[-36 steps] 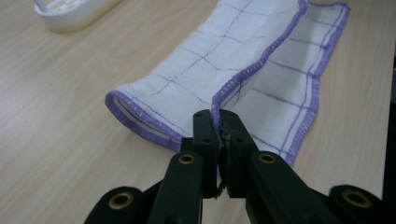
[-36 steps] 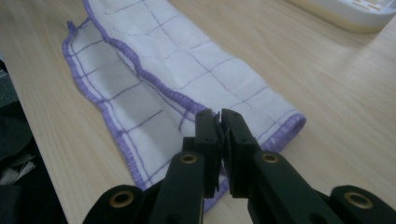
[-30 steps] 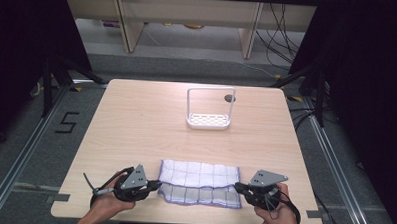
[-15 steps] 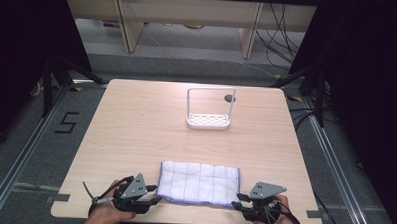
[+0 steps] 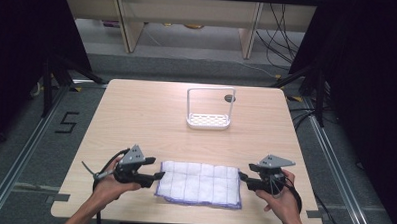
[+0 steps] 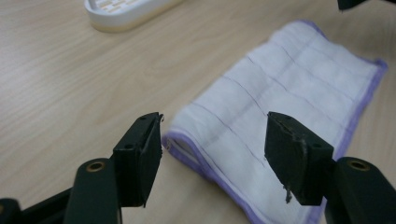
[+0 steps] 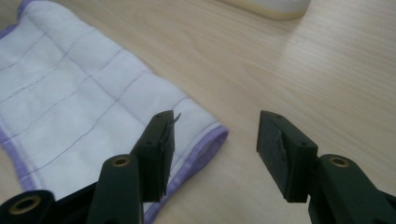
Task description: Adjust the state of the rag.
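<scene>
A folded white towel (image 5: 199,183) with a purple hem lies flat near the table's front edge. My left gripper (image 5: 156,169) hovers at its left end. Its jaws have just been opening and now stand apart, pressing on nothing. In the left gripper view the towel's (image 6: 289,88) folded end lies on the table just beyond the left gripper (image 6: 215,149). My right gripper (image 5: 244,173) is at the towel's right end. Its jaws have also just been opening and are empty. The towel's (image 7: 79,102) corner sits beside the left jaw of the right gripper (image 7: 215,149).
A white rack (image 5: 209,120) with a tall wire handle stands at the far middle of the table (image 5: 136,120), a small dark hole just behind it. Its base shows at the top of both gripper views (image 6: 126,11) (image 7: 275,7). Shelving and cables lie beyond the table.
A second ago both grippers were shut on the towel's ends. They dipped toward the front edge, then let go and drew back a little. The towel now lies flat and free.
</scene>
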Demonstrator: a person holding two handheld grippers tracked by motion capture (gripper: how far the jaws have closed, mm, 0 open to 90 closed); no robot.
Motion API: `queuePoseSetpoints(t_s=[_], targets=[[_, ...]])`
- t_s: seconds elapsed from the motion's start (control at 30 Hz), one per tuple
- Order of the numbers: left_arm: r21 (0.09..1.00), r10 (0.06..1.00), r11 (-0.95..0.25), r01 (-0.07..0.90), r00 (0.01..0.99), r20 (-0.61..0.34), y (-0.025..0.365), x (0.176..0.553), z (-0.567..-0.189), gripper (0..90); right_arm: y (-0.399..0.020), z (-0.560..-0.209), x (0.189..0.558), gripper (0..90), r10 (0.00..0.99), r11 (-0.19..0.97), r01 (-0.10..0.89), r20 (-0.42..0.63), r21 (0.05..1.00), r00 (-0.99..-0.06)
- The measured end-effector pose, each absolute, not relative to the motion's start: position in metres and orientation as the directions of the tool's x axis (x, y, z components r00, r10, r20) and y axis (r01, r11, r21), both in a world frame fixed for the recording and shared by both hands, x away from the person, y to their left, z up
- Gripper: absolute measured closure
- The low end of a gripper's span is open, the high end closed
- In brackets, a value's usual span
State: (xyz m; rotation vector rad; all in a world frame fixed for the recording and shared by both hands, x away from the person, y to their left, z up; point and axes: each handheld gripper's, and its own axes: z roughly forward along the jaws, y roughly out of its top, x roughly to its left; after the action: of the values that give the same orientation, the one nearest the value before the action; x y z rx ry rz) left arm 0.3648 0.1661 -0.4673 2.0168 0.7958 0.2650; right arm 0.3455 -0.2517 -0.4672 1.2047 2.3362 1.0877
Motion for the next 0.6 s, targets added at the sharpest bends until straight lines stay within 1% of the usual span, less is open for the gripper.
queuePoseSetpoints(t_s=[0.07, 0.13, 0.23, 0.3, 0.37, 0.4, 0.47, 0.57, 0.6], targets=[[0.811, 0.624, -0.373, 0.452, 0.769, -0.141, 0.163, 0.377, -0.466, 36.0, -0.252, -0.471, 0.358, 47.3, 0.785, 0.384, 0.550, 0.052, 0.742, -0.618], [0.791, 0.623, -0.384, 0.476, 0.766, -0.157, 0.159, 0.389, -0.466, 36.3, -0.249, -0.473, 0.365, 47.0, 0.796, 0.376, 0.577, 0.065, 0.725, -0.602], [0.762, 0.617, -0.421, 0.492, 0.771, -0.157, 0.152, 0.401, -0.469, 36.9, -0.244, -0.478, 0.375, 47.0, 0.786, 0.399, 0.570, 0.053, 0.718, -0.616], [0.748, 0.611, -0.437, 0.500, 0.775, -0.161, 0.150, 0.408, -0.474, 37.2, -0.241, -0.479, 0.377, 47.0, 0.792, 0.401, 0.594, 0.062, 0.697, -0.607], [0.735, 0.615, -0.452, 0.505, 0.773, -0.153, 0.147, 0.412, -0.479, 37.9, -0.238, -0.482, 0.379, 47.0, 0.785, 0.411, 0.588, 0.058, 0.696, -0.617], [0.720, 0.606, -0.484, 0.497, 0.784, -0.134, 0.148, 0.413, -0.480, 38.3, -0.237, -0.481, 0.379, 46.8, 0.789, 0.409, 0.603, 0.067, 0.685, -0.611], [0.710, 0.603, -0.498, 0.498, 0.787, -0.130, 0.146, 0.414, -0.484, 39.3, -0.235, -0.483, 0.379, 46.0, 0.784, 0.418, 0.592, 0.056, 0.689, -0.618], [0.692, 0.598, -0.522, 0.499, 0.793, -0.120, 0.145, 0.415, -0.490, 40.6, -0.234, -0.483, 0.378, 46.1, 0.787, 0.417, 0.608, 0.066, 0.675, -0.613], [0.686, 0.600, -0.528, 0.501, 0.791, -0.116, 0.144, 0.415, -0.492, 40.7, -0.234, -0.486, 0.379, 46.1, 0.781, 0.430, 0.600, 0.055, 0.675, -0.622]])
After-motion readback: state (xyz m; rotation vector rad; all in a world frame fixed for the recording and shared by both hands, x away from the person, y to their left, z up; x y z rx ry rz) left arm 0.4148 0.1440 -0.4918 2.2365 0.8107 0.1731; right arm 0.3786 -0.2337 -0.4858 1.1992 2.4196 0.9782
